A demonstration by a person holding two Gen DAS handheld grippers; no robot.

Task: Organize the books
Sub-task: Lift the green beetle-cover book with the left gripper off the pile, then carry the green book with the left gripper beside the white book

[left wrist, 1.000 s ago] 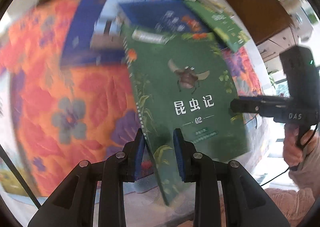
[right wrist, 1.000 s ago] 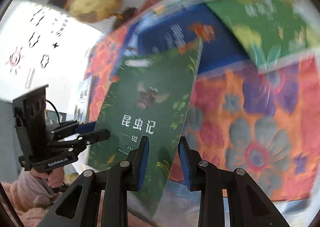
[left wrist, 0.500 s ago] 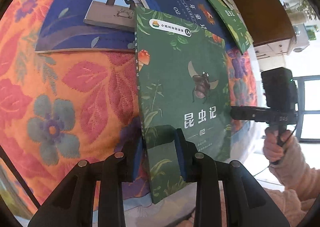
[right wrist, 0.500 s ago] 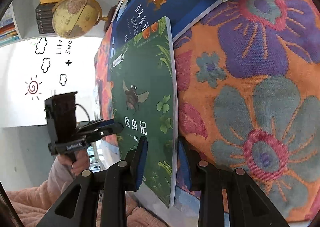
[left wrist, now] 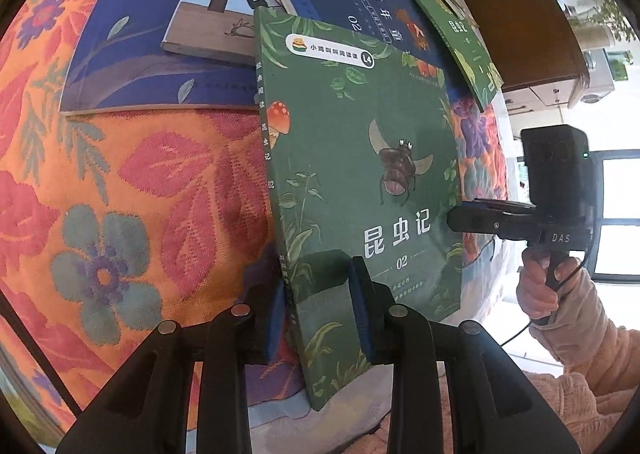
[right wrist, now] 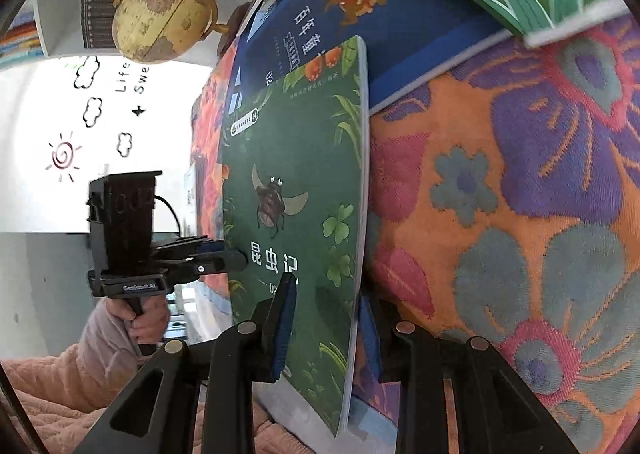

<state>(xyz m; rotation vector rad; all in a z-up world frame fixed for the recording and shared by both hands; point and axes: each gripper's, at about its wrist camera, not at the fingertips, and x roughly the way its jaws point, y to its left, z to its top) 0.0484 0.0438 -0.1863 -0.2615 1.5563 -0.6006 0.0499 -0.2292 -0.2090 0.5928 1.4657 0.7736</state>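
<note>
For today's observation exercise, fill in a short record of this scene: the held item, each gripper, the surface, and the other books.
Held item: green insect book, gripped at its near edge
Left gripper: shut on the spine-side corner
Right gripper: shut on the open-edge corner
Surface: floral cloth, orange with red and blue flowers
Other books: dark blue book partly under the green one's far end; several more spread behind
Background: globe

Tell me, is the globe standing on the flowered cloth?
No, the globe stands on a white shelf behind the cloth, beside stacked books.
</note>
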